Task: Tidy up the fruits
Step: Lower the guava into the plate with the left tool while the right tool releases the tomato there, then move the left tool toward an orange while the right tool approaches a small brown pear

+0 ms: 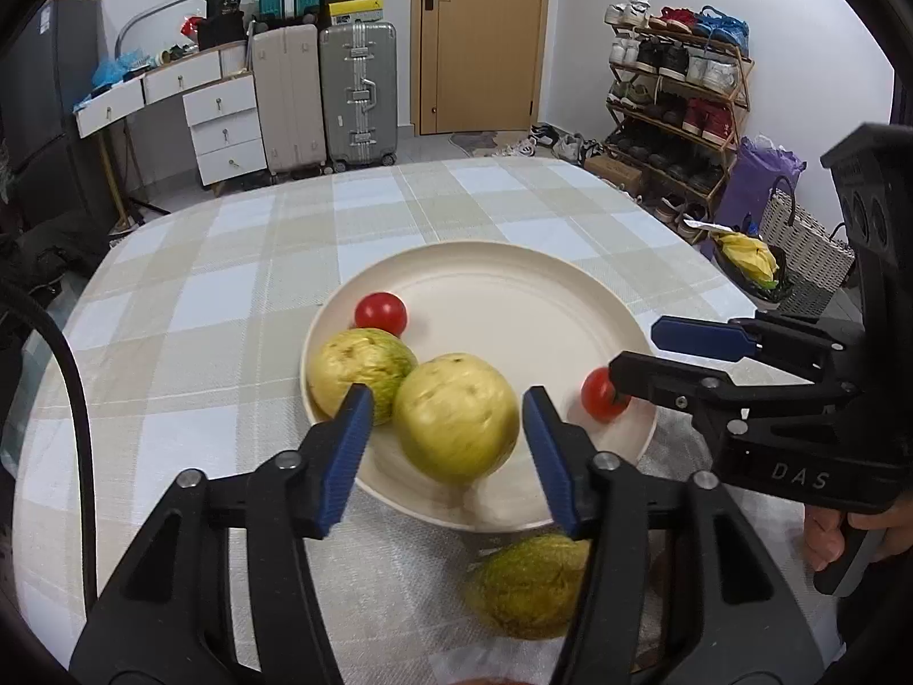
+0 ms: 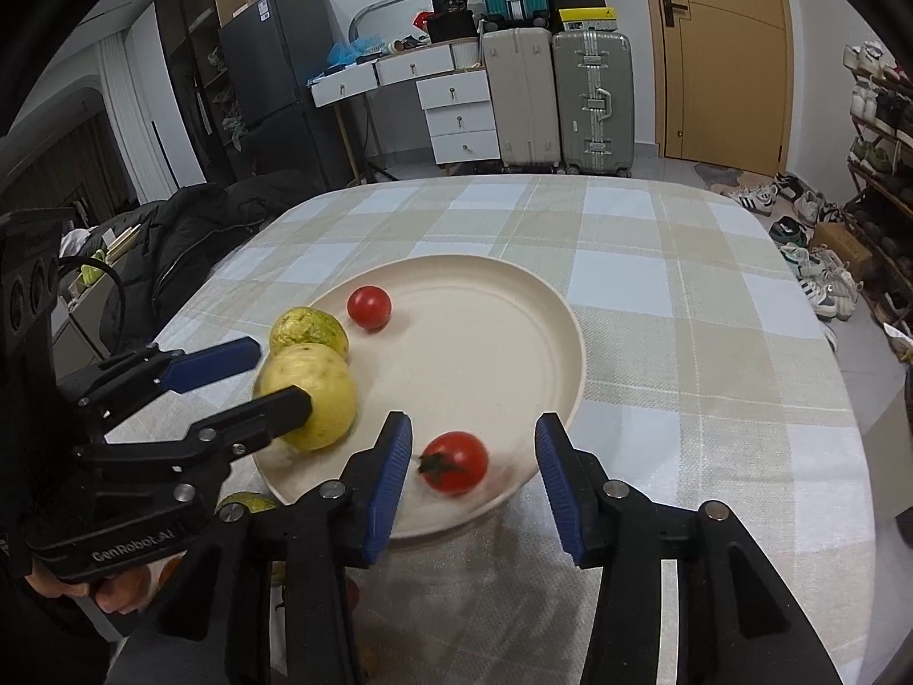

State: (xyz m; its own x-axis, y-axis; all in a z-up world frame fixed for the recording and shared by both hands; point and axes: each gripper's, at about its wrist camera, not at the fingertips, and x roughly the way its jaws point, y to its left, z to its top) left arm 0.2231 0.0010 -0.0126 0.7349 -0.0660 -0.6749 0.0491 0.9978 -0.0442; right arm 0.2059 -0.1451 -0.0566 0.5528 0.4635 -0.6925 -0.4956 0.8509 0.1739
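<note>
A cream plate [image 1: 513, 285] [image 2: 485, 354] on the checked tablecloth holds two yellow-green guavas and two red tomatoes. My left gripper [image 1: 448, 456] [image 2: 282, 375] is open around the nearer guava [image 1: 456, 416] [image 2: 319, 394], which looks blurred and rests on the plate with small gaps to the pads. The other guava [image 1: 359, 365] [image 2: 308, 328] touches it from behind, beside a tomato [image 1: 380, 313] [image 2: 369, 307]. My right gripper [image 2: 473, 474] [image 1: 633, 351] is open around the second tomato [image 2: 456, 462] [image 1: 599, 394] near the plate's front rim. A third guava [image 1: 530, 588] [image 2: 245, 502] lies on the cloth before the plate.
The table [image 2: 713, 342] has rounded far corners and drops off on both sides. A hand [image 1: 827, 536] holds the right gripper's handle. Suitcases [image 1: 356, 91], white drawers [image 1: 222, 131] and a shoe rack [image 1: 679, 91] stand across the floor, a wicker basket [image 1: 799, 240] beside the table.
</note>
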